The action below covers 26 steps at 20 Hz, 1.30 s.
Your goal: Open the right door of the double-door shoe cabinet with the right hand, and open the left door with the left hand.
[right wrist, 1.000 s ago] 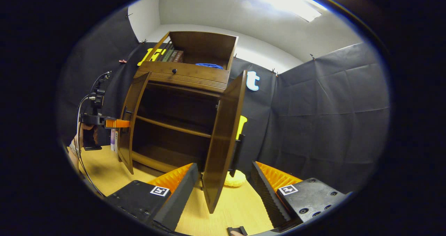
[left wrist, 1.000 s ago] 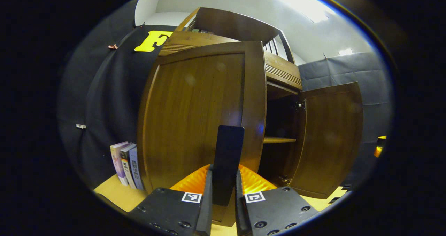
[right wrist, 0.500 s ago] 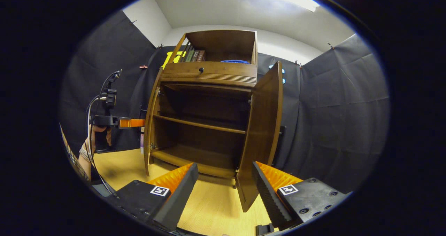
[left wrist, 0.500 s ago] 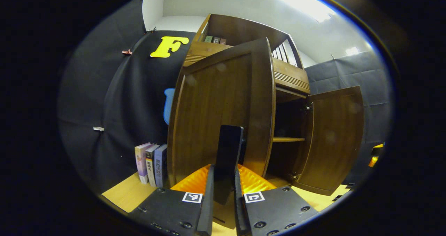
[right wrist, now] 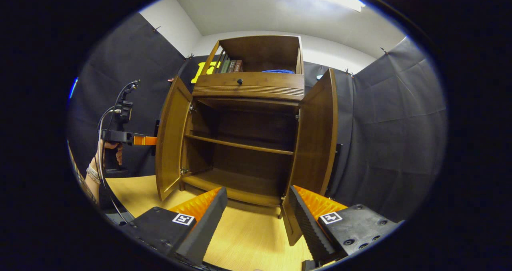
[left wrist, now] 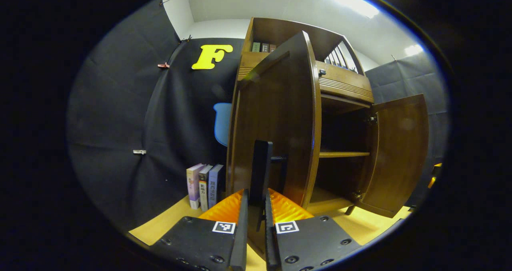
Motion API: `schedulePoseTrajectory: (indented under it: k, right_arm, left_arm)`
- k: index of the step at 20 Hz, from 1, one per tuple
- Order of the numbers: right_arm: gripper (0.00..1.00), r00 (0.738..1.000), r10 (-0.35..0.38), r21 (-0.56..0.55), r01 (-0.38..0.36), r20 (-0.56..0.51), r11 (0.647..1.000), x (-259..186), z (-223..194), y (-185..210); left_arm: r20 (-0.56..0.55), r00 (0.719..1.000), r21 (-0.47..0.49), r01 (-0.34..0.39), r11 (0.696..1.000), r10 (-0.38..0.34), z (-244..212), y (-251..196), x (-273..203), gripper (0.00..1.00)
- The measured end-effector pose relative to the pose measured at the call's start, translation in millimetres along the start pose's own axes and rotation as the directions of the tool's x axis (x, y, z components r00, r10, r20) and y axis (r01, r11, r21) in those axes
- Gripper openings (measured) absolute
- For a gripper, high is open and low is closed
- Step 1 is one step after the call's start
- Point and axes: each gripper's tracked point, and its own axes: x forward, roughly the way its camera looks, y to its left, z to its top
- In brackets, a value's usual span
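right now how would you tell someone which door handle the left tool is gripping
Find the brown cabinet with both doors swung open. On the outer face of its left door, near the free edge, a dark upright bar handle stands off the wood. Unlike the right door, which nothing touches, this one has the left tool shut on its handle.

Three books [left wrist: 204,185] stand upright on the wooden floor [right wrist: 248,239] against the black cloth

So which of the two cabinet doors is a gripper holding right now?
The left door: the left gripper is shut on its handle. The right door hangs free.
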Motion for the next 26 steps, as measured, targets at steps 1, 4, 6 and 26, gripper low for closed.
schedulePoseTrajectory:
  k: [1, 4, 6, 26]
  right_arm:
    - [0.97, 1.000, 0.007, -0.001, -0.007, -0.002, 1.000, 2, -1, 2]
    - [0.99, 0.999, 0.031, -0.001, -0.031, -0.019, 1.000, 8, -12, 12]
    - [0.98, 0.999, 0.045, 0.004, -0.045, -0.025, 0.999, 12, -15, 18]
    - [0.99, 0.991, 0.134, 0.084, -0.133, -0.008, 0.988, 49, 21, 72]
  left_arm:
    - [-0.005, 1.000, 0.011, -0.016, 1.000, 0.016, -1, 5, -2, 0.21]
    - [-0.009, 0.998, 0.017, -0.069, 0.997, 0.069, 1, 26, -10, 0.16]
    - [-0.008, 0.993, 0.015, -0.114, 0.993, 0.114, 2, 43, -15, 0.11]
    - [0.120, 0.992, 0.084, -0.046, 0.995, 0.036, 75, -12, -109, 0.08]
